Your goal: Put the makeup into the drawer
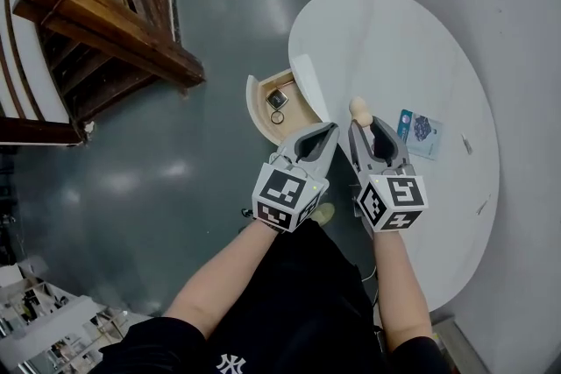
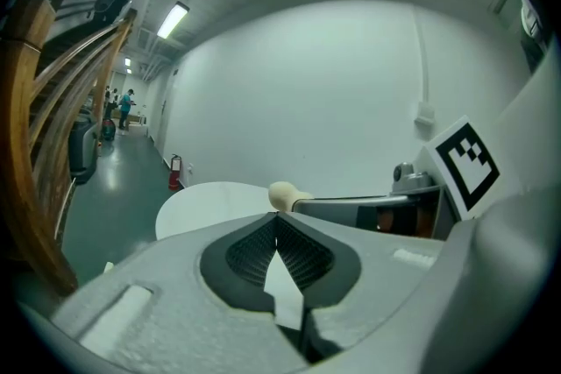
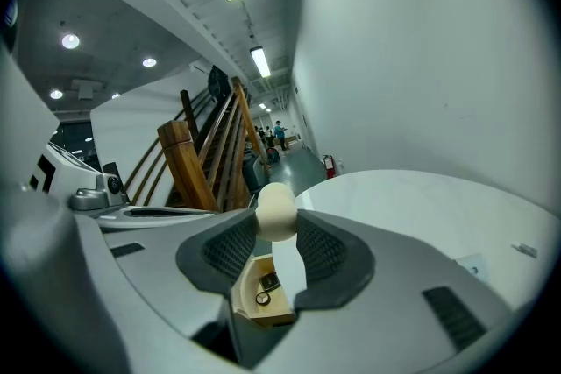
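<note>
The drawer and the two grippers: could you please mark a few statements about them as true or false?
1. The drawer stands open. True.
2. The right gripper is empty. False: its jaws are closed on a cream makeup item with a rounded tip.
3. The left gripper has its jaws together with nothing between them. True.
4. The drawer has nothing in it. False: a dark square thing and a ring lie inside.
5. A blue and white packet lies on the white table, beyond the right gripper. True.
</note>
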The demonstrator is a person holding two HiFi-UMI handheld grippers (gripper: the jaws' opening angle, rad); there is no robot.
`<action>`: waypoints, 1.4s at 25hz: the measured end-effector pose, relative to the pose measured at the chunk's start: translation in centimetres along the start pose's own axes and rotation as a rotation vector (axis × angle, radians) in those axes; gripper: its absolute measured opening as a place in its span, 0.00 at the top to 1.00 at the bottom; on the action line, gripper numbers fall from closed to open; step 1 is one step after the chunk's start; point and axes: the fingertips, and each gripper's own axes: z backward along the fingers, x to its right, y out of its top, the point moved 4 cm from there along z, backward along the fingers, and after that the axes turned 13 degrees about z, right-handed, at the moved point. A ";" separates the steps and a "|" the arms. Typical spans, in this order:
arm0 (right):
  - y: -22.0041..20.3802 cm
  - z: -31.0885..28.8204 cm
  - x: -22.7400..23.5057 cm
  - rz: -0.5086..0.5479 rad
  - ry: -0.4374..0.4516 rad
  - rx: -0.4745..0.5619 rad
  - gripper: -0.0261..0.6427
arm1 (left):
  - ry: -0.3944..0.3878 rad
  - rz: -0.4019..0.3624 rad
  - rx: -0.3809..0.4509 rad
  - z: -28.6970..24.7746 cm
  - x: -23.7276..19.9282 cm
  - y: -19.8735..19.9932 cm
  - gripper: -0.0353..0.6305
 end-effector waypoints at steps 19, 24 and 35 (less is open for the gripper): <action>-5.2 -13.3 -8.6 -0.002 0.237 -0.097 0.73 | 0.243 0.098 0.010 0.1 -16.7 -2.3 0.93; -8.7 -15.3 -10.8 0.008 0.272 -0.156 0.73 | 0.277 0.129 0.026 0.5 -19.5 -3.2 0.93; -17.7 -19.2 -11.0 0.015 0.252 -0.277 0.73 | 0.257 0.180 0.036 -1.1 -23.1 -7.2 0.93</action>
